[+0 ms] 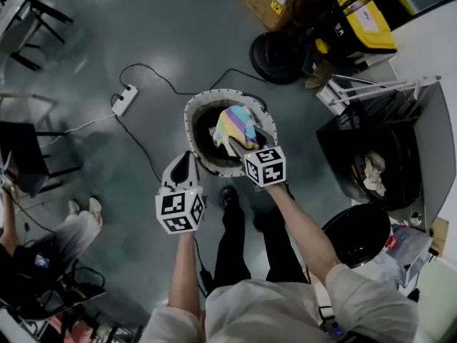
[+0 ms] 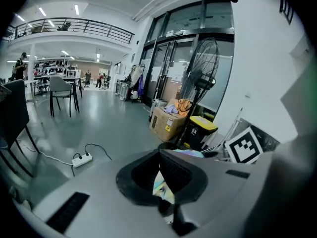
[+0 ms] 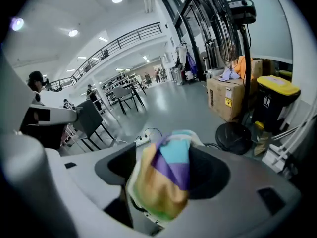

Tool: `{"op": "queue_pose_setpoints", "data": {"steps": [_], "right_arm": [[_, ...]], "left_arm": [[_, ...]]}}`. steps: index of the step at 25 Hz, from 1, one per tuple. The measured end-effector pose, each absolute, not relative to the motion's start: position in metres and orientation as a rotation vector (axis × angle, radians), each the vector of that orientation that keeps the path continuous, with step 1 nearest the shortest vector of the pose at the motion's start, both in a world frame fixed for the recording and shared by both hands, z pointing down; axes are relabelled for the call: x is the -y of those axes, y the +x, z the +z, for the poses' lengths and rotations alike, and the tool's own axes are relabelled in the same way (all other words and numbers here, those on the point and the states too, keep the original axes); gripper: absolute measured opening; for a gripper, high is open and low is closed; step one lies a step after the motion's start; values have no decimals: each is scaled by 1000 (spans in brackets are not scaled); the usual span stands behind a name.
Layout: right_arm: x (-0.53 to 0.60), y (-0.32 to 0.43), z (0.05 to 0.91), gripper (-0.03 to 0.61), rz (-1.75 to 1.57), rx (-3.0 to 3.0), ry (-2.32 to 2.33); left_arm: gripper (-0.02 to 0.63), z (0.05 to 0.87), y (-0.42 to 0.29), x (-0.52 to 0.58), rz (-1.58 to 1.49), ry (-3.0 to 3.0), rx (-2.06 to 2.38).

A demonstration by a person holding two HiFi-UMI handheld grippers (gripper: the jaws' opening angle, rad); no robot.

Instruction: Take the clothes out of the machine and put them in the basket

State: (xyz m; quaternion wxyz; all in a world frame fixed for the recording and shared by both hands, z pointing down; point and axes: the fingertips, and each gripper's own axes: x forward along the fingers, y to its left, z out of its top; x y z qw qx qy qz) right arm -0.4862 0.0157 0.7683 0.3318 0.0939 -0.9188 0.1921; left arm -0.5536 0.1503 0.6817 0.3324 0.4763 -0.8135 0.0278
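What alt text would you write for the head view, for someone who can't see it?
Seen from above, a person's right tool hangs over a round white laundry basket with a pastel-striped cloth at its tip. The left tool sits empty beside the basket, over a grey floor.

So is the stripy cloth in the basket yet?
Not yet. The stripy cloth is bunched between the jaws of the right gripper, over the basket.
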Motion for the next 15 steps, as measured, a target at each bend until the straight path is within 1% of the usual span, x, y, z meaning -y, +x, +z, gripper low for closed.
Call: {"op": "queue_pose_setpoints", "data": {"steps": [1,2,3,6,7,9,11,12,15], "right_arm": [[-14,-489,773,334,468,2407,265],[-12,-491,775,360,431,2418,279],[-13,-491,775,369,406,2426,282],[-18,-486,776,365,383,2436,274],[-18,-484,776,350,376,2437,278],[-15,-476,775,302,372,2439,292],[-10,-465,772,222,377,2447,303],[-7,-458,771,194,380,2452,308],[3,-437,764,71,376,2468,333]], "left_arm": [[18,685,-553,-148,76,1250,2120],[18,687,-552,-147,81,1256,2117],[18,688,-551,-146,88,1263,2116],[18,693,-552,-146,96,1272,2113],[18,694,-552,-145,98,1275,2111],[18,696,-550,-140,101,1288,2105],[18,696,-542,-132,105,1306,2098],[18,696,-537,-128,108,1315,2095],[18,694,-519,-114,123,1337,2081]]}}
